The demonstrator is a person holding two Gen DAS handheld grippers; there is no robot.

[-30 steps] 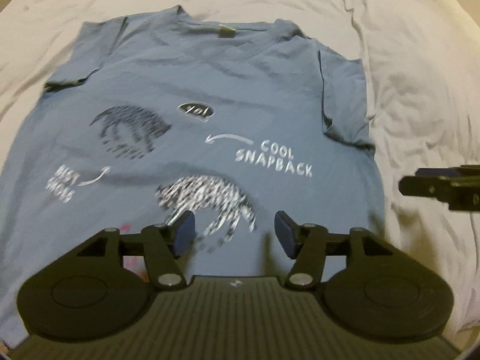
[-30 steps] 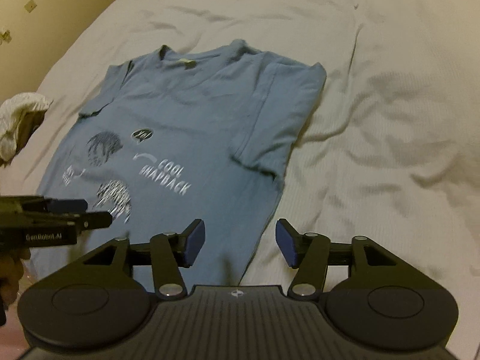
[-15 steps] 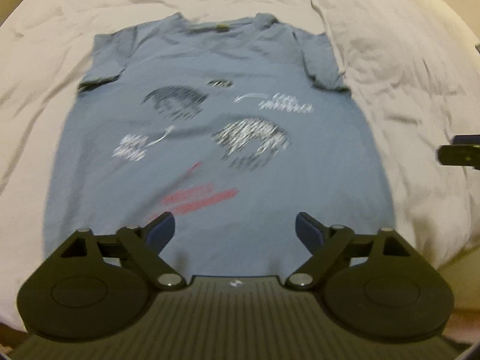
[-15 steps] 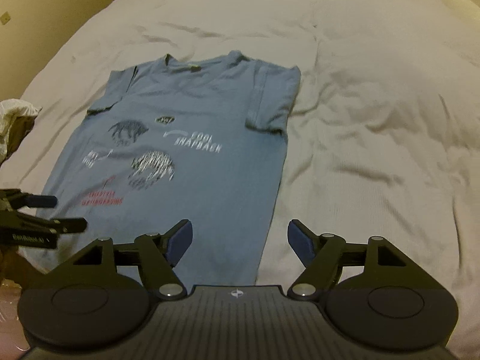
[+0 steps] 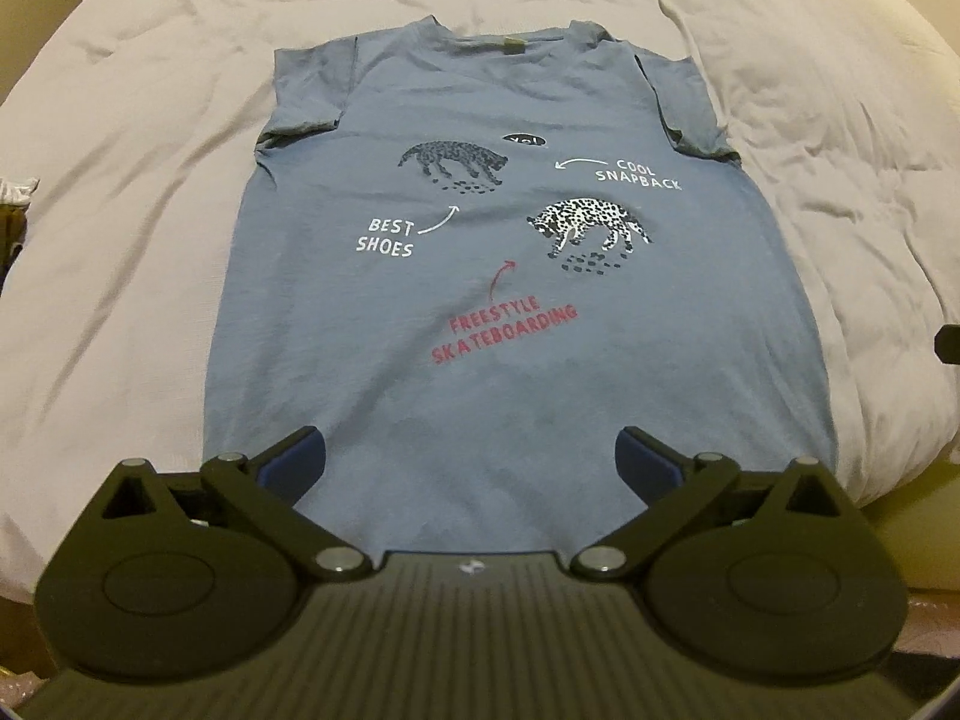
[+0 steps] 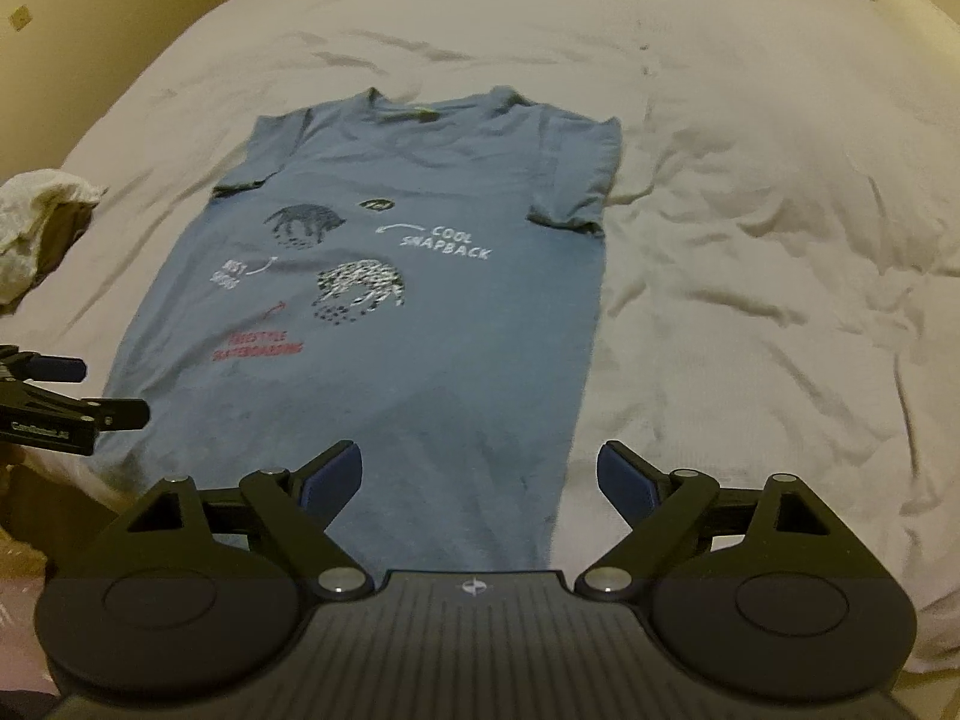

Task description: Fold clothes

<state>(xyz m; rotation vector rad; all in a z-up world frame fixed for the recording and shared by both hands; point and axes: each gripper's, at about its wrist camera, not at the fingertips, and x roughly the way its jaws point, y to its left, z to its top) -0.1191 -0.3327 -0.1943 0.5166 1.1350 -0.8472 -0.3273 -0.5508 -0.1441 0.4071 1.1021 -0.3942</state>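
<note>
Shirt [image 5: 516,312] flat on bed [image 5: 120,180], print up, hem nearest me. My left gripper [image 5: 471,468] and right gripper [image 6: 480,471] both spread wide, empty, above hem. Judged step: pre-grasp. Next: drop to hem corners, pinch, lift toward collar.

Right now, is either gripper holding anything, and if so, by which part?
Nothing is held. Both the left gripper and right gripper have open jaws above the T-shirt.

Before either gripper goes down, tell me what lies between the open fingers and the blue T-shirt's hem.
Nothing visible. The T-shirt lies flat on the bedcover, and its hem is bare ahead of the open left gripper and right gripper.
</note>
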